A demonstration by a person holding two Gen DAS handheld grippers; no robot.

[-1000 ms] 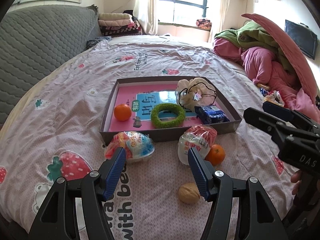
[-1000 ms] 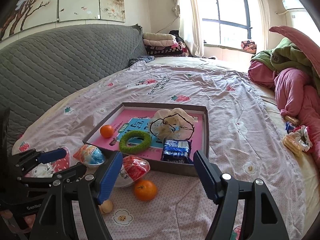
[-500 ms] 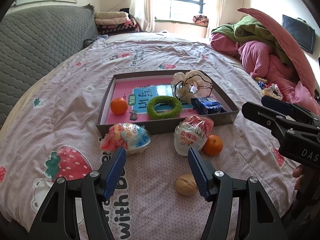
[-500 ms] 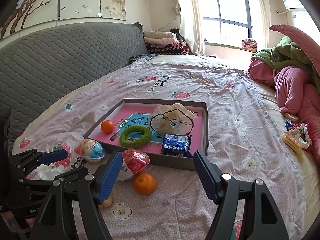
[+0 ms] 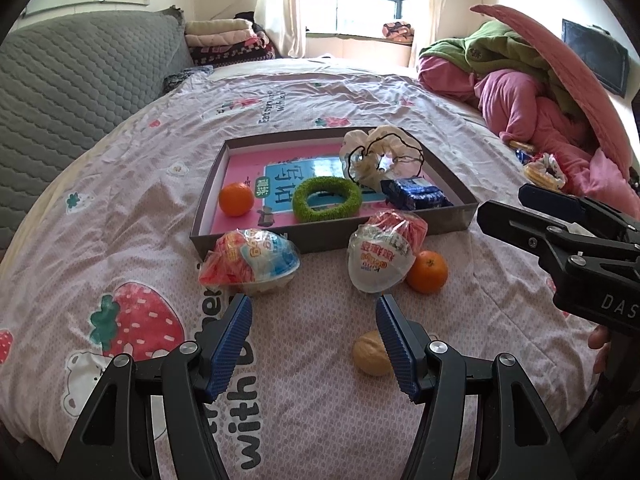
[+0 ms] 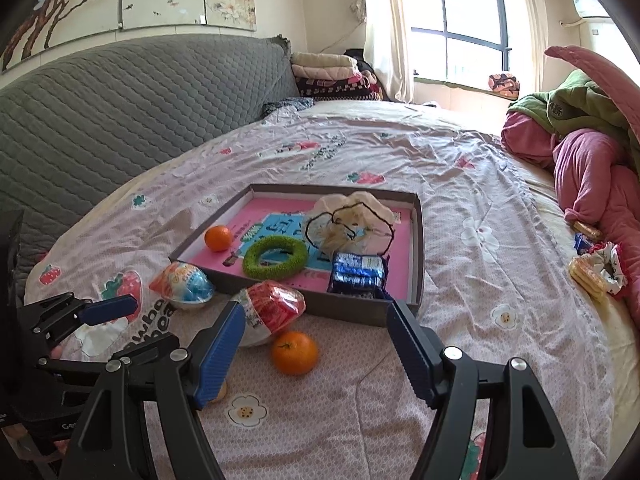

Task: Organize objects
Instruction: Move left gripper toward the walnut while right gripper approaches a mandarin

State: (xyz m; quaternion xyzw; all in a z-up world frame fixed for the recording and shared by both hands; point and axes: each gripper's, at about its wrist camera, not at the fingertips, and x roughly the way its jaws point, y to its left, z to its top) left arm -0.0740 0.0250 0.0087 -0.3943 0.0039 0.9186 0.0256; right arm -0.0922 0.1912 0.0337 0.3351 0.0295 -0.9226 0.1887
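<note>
1. At the lower left of the left wrist view sits the blue-and-red wrapped egg (image 5: 250, 264), on the bedsheet (image 5: 120, 208) touching the near wall of the grey tray (image 5: 202, 216). Its long axis runs across the frame.
2. Below it, the left gripper (image 5: 314, 320) stands open and holds nothing. The egg lies just above its left finger, so I judge this hand the nearer one for that egg.
3. Mid-frame, the red-and-white wrapped egg (image 5: 382, 256) stands tilted against the tray wall, with the loose orange (image 5: 427, 272) touching its right side.
4. Low and right of centre, the walnut (image 5: 370, 354) lies by the left gripper's right finger, partly behind it.
5. At the right edge the right gripper (image 5: 504, 210) reaches in.
6. In the right wrist view, the right gripper (image 6: 316, 320) is also open and empty; the orange lies between its fingers, slightly left.
7. That view hides nearly all of the walnut behind the finger, but shows snacks (image 6: 592, 272) on the far right; the left view shows the walnut plainly.
8. Already in the tray: a second orange (image 5: 236, 199), green ring (image 5: 326, 199), blue packet (image 5: 416, 196), cream scrunchie (image 5: 380, 156).
</note>
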